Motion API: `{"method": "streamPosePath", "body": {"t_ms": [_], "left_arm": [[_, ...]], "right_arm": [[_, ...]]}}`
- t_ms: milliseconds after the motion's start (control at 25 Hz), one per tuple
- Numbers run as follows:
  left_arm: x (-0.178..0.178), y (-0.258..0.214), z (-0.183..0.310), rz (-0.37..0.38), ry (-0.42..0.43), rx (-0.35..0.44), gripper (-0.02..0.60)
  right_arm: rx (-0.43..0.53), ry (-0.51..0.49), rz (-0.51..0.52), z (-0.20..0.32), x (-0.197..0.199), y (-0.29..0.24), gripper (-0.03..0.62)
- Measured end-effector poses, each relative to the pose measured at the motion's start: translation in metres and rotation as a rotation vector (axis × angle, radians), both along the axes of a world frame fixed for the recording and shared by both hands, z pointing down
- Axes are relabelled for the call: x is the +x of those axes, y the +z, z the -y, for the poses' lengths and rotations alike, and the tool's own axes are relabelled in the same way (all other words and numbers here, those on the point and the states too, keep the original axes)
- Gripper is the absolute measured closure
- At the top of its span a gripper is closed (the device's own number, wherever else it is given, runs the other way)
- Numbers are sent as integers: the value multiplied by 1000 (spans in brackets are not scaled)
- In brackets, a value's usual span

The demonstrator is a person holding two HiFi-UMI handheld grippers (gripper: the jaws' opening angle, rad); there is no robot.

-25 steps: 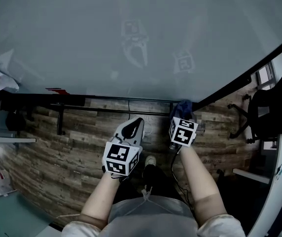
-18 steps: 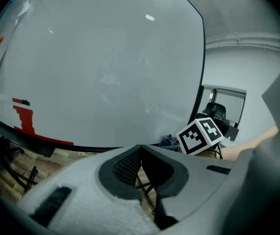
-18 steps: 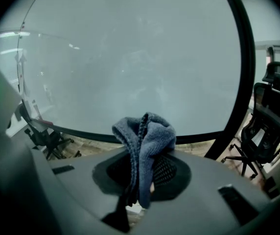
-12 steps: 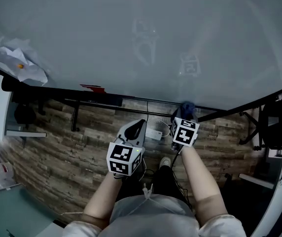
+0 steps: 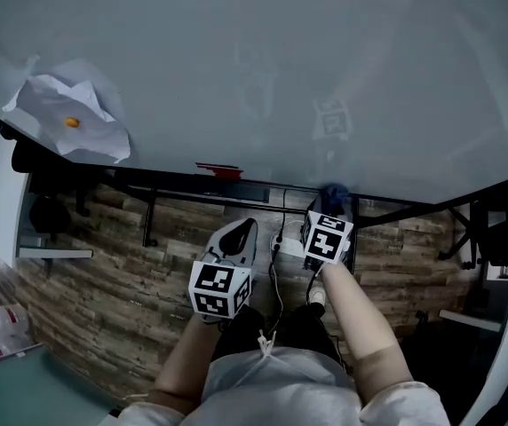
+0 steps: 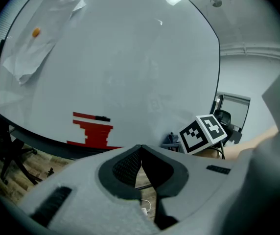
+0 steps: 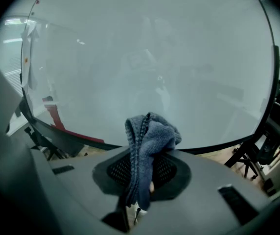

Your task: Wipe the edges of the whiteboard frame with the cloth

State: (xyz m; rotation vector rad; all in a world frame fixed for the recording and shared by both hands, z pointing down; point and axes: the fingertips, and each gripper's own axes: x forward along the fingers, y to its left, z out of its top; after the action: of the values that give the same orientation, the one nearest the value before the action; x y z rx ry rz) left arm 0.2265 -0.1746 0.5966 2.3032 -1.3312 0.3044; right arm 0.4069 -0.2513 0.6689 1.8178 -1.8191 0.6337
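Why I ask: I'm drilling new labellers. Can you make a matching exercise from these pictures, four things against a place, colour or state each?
Things:
1. cloth
2. left gripper
3. crumpled paper
4. whiteboard frame

Place, colour or state:
a. black, running along the board's edge
b. jaws together, nothing between them
c. blue-grey, clamped in the right gripper
d. white with a small orange spot, on the board's left part

Pairs: 1-c, 2-b, 3-d, 4-a
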Motion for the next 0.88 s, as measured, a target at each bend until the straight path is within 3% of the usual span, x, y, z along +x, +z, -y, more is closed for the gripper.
{"method": "streamPosePath", "body": {"t_ms": [320,640,880], "left_arm": [[-94,-7,2,3,-35,17,563],[-167,-12,-4,-2,-85,18,563],[-205,-3,-9,-12,-144,-9,563]], "right_arm": [[41,9,1,8,-90,-11,526],[15,49,27,15,-153,-14,526],[8,-44,36,16,-207,-18,526]]}}
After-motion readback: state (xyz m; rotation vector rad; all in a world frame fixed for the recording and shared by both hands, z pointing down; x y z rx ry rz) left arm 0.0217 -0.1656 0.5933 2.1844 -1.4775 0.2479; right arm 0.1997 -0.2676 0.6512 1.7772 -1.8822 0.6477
